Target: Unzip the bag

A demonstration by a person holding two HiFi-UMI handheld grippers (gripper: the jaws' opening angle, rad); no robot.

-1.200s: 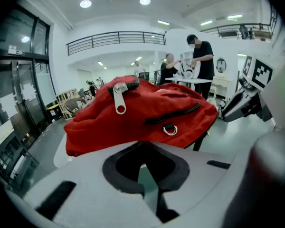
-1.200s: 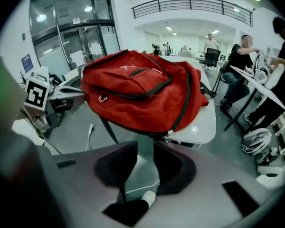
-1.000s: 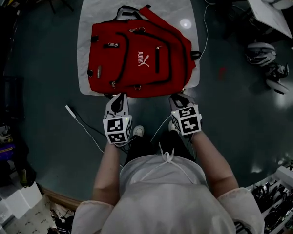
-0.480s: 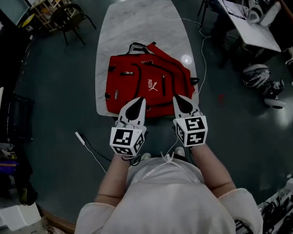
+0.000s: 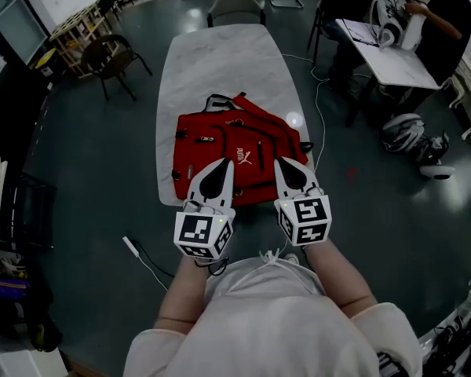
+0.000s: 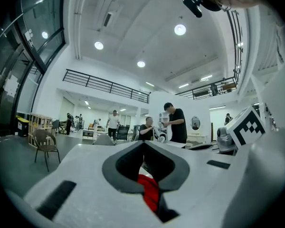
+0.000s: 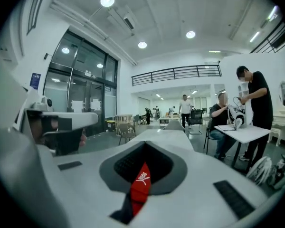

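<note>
Over the near edge of the table [image 5: 220, 61], I hold the left gripper [image 5: 224, 163] and right gripper [image 5: 281, 163] side by side above the red bag [image 5: 243, 144]. The bag lies flat across the table's near end, its handle toward the far end. Both pairs of jaws are pressed together on nothing; red fabric shows only through the gap behind the tips. I judge I am lining up before picking a zipper pull. A second ago both grippers hung lower, short of the near edge, and the right jaws stood apart. The bag has not shifted.
</note>
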